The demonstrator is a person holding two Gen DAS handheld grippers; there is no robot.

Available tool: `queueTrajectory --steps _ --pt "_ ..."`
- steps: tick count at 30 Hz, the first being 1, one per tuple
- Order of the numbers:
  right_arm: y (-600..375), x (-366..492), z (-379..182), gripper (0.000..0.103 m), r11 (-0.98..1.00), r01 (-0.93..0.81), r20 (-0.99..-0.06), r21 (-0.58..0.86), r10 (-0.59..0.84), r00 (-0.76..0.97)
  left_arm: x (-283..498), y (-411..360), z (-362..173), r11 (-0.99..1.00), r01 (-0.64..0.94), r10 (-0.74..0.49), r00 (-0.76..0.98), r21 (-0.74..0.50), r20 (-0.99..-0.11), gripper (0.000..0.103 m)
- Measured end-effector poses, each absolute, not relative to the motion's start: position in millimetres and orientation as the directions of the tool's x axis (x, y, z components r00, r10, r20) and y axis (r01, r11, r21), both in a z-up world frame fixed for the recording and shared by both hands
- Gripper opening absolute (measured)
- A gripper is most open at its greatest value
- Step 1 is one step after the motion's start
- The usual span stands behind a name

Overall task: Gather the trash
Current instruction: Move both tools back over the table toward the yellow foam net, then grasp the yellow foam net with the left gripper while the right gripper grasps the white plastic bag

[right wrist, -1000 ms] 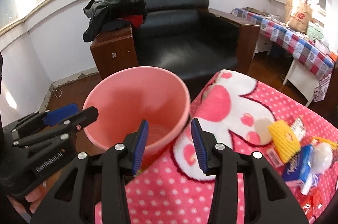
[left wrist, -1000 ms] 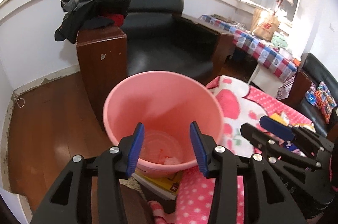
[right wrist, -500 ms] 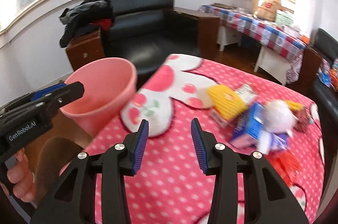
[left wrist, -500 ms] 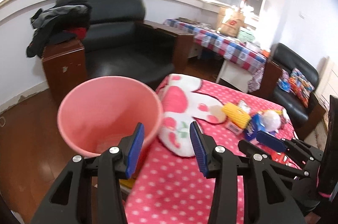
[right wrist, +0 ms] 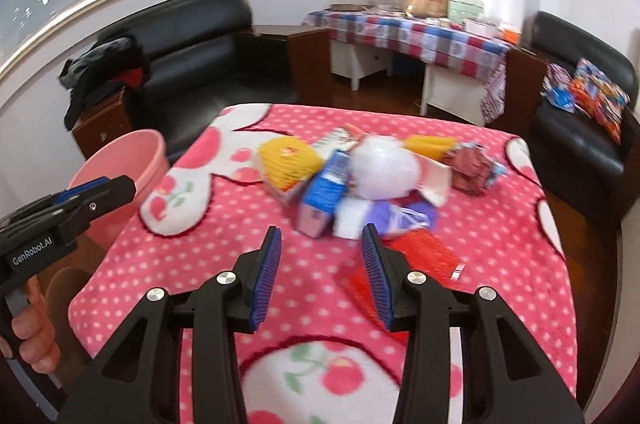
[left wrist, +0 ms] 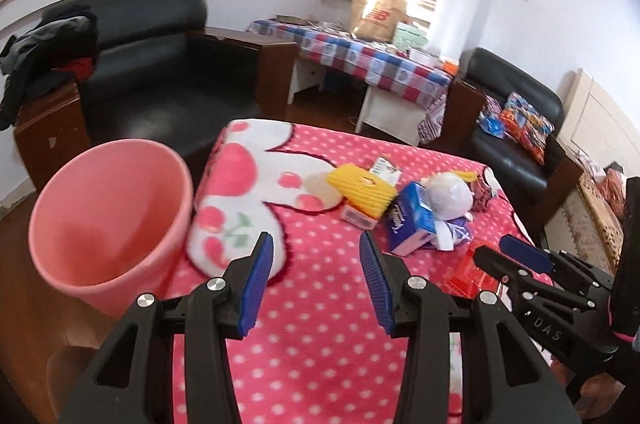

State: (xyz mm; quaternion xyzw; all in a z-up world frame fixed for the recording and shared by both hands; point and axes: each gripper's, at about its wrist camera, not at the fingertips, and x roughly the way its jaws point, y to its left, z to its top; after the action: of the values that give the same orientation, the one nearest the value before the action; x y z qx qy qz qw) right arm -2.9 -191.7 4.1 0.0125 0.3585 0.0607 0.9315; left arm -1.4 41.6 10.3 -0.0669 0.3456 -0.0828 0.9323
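We hold both grippers apart and empty | right gripper just short of trash pile on table | left gripper between bin and pile

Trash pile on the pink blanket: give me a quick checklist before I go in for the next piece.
1. Right hand-held gripper empty, jaws apart: ok.
2. Left hand-held gripper empty, jaws apart: ok.
3. Pink bin upright, mouth unobstructed, beside the blanket's edge: ok.
4. Trash still to collect: yellow ridged piece, blue carton, white ball, red wrapper lie heaped on the blanket: ok.
5. A single piece free to grasp: the red wrapper lies nearest the right fingers, at the heap's edge: ok.
6. Sharp view of the pile: right wrist picture is motion-blurred: not ok.
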Motion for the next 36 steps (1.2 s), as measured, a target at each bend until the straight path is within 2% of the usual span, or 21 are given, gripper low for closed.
queueTrajectory --steps 3,6,26,32,34,36 --pt "-204.7 -1.5 2.1 0.043 0.994 -0.082 -0.664 0.077 0.112 0.74 8.7 29.5 7.1 0.975 0.124 -0.213 0.74 -0.182 -0.638 0.044" --pt "-217.5 1.4 -0.5 0.056 0.993 -0.06 -0.661 0.099 0.111 0.742 24.0 20.4 1.4 0.97 0.138 -0.236 0.722 -0.198 -0.65 0.044" --pt "-246.6 34.9 -14.3 0.056 0.989 -0.04 -0.658 0.142 0.125 0.742 153.1 -9.3 -51.8 0.961 0.096 -0.261 0.616 -0.258 -0.743 0.044" --pt "-245.2 46.0 -16.0 0.056 0.988 -0.053 -0.659 0.147 0.138 0.739 169.5 -4.0 -64.1 0.939 0.068 -0.309 0.594 -0.336 -0.743 0.044" --pt "-243.8 48.0 -16.0 0.056 0.987 -0.059 -0.658 0.15 0.144 0.739 170.6 -4.8 -64.2 0.936 0.079 -0.319 0.596 -0.342 -0.736 0.037" --pt "-241.9 49.5 -16.4 0.056 0.987 -0.061 -0.657 0.149 0.145 0.739 169.4 -7.5 -63.1 0.935 0.105 -0.332 0.604 -0.34 -0.725 0.024"
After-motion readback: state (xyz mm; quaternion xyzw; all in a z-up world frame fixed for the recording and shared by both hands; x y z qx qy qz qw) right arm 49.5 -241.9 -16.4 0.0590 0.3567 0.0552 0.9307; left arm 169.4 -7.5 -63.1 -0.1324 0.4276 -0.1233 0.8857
